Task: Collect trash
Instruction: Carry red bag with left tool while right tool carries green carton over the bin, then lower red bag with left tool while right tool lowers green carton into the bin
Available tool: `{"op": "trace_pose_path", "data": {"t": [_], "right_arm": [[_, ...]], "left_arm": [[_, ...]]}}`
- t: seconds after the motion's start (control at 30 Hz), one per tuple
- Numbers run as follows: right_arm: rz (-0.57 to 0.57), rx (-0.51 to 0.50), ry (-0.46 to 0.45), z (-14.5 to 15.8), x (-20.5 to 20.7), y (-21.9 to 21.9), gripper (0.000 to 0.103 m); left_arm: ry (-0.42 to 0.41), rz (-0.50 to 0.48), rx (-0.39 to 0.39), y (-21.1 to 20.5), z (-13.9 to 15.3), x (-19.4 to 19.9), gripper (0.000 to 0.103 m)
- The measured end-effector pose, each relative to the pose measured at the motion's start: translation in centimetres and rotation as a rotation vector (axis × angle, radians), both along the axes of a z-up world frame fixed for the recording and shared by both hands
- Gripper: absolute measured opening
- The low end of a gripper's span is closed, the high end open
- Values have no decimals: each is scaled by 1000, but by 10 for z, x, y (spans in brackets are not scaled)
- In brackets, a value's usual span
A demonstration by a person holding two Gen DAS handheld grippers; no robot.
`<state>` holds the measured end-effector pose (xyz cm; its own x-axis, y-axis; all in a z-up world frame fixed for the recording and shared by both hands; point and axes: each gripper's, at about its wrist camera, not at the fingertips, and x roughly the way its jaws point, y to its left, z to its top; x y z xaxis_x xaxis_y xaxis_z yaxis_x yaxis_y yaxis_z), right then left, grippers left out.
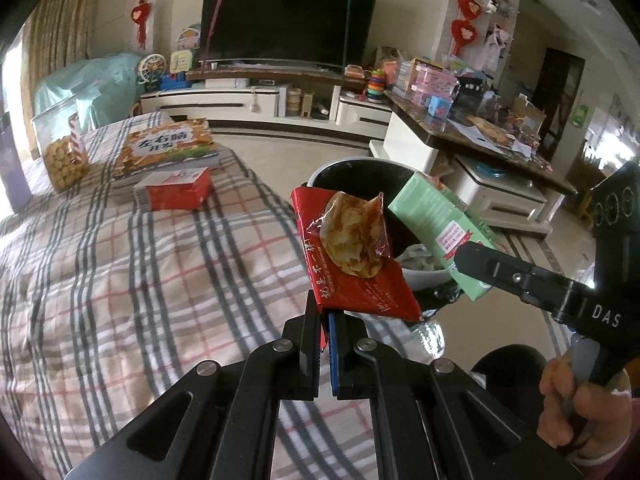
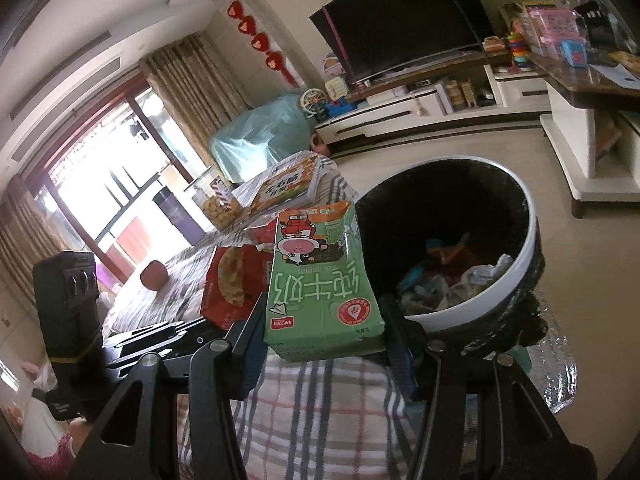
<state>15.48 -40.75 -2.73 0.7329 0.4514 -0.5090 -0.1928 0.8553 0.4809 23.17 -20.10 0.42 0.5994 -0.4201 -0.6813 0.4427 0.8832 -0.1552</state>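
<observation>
My left gripper (image 1: 326, 312) is shut on a red snack wrapper (image 1: 352, 256) and holds it up beside the near rim of a black trash bin (image 1: 352, 172). My right gripper (image 2: 324, 340) is shut on a green milk carton (image 2: 320, 280), held next to the bin (image 2: 532, 236), which has a white rim and crumpled trash inside. The carton (image 1: 440, 228) and the right gripper (image 1: 472, 258) show at the right of the left wrist view. The wrapper (image 2: 232, 284) shows left of the carton in the right wrist view.
A plaid-covered surface (image 1: 140, 272) holds a red box (image 1: 176, 190), a picture book (image 1: 168, 146) and a cookie jar (image 1: 60, 152). A TV stand (image 1: 260, 100) and a cluttered table (image 1: 480, 128) stand beyond the bin.
</observation>
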Motion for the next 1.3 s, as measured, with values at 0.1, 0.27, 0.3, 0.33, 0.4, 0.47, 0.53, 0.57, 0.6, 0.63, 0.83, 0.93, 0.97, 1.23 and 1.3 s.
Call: {"op": "trace_pose_path", "data": {"t": [0.1, 0.27, 0.3, 0.33, 0.4, 0.47, 0.53, 0.57, 0.6, 0.63, 0.83, 0.93, 0.97, 1.23, 1.3], "right_arm": [[-11, 3, 1, 0, 0, -5, 53], [-22, 4, 3, -1, 0, -11, 53], [-25, 5, 3, -1, 0, -12, 53], [-27, 6, 2, -1, -1, -13, 53], [-32, 6, 1, 0, -1, -15, 53], [-36, 8, 1, 0, 0, -18, 53], [-40, 8, 1, -1, 0, -20, 53], [-41, 9, 2, -1, -1, -19, 53], [-43, 8, 3, -1, -1, -19, 53], [-45, 8, 3, -1, -1, -20, 53], [-57, 7, 2, 1, 0, -24, 53], [-62, 3, 2, 2, 1, -23, 53], [-64, 1, 2, 2, 2, -24, 53], [-80, -9, 13, 3, 7, -29, 53], [-84, -12, 14, 3, 9, -30, 53]], "left_arm": [[-3, -11, -1, -6, 1, 3, 1], [-7, -23, 0, -14, 1, 5, 1], [-7, -25, 1, -15, 1, 6, 1], [-7, -28, 1, -17, 0, 7, 1], [-7, -31, 4, -19, 0, 9, 1], [-6, -35, 4, -23, 0, 10, 1], [-4, -37, 5, -26, -1, 11, 1], [-3, -37, 6, -27, -1, 12, 1], [-2, -38, 7, -28, -1, 12, 1], [-2, -39, 7, -30, -1, 13, 1], [-1, -46, 11, -38, -2, 20, 1], [-1, -48, 13, -41, -2, 24, 1], [-1, -49, 13, -42, -2, 25, 1], [-4, -53, 22, -50, -2, 34, 1], [-1, -52, 23, -52, -2, 35, 1]]}}
